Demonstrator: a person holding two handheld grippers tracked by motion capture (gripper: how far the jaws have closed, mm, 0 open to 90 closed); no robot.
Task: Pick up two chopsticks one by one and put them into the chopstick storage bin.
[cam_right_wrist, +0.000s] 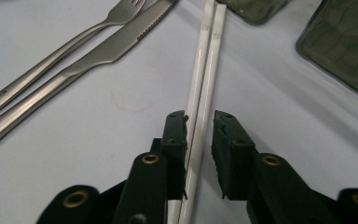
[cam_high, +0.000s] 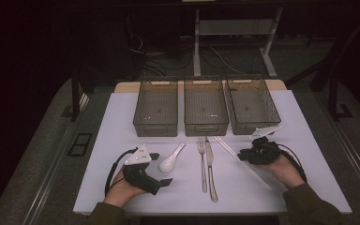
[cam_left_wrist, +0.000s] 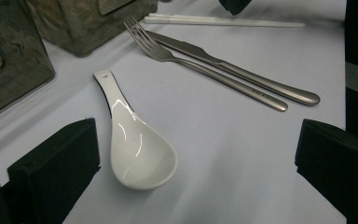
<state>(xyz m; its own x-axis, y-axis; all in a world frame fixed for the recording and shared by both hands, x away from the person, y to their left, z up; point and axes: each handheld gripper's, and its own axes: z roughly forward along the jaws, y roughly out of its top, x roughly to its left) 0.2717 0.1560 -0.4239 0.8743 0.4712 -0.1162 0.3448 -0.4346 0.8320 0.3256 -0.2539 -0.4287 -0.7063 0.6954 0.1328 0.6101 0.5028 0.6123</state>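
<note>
A pair of white chopsticks (cam_high: 243,164) (cam_right_wrist: 205,70) lies slantwise on the white table (cam_high: 117,122). My right gripper (cam_high: 242,154) (cam_right_wrist: 199,128) straddles them low down. One pad touches them and a thin gap shows at the other, so the jaws stand narrow but open. A white ceramic spoon (cam_high: 171,160) (cam_left_wrist: 137,149) lies in front of my left gripper (cam_high: 161,168) (cam_left_wrist: 196,140), whose jaws are wide open and hold nothing. A steel fork (cam_high: 202,164) (cam_left_wrist: 205,67) and knife (cam_high: 211,171) (cam_left_wrist: 242,72) lie side by side between the spoon and the chopsticks.
Three grey see-through bins (cam_high: 155,110) (cam_high: 205,110) (cam_high: 253,108) stand in a row at the back of the table. Beyond the table are a dark floor, cables and a white stand. Both forearms rest at the table's near edge.
</note>
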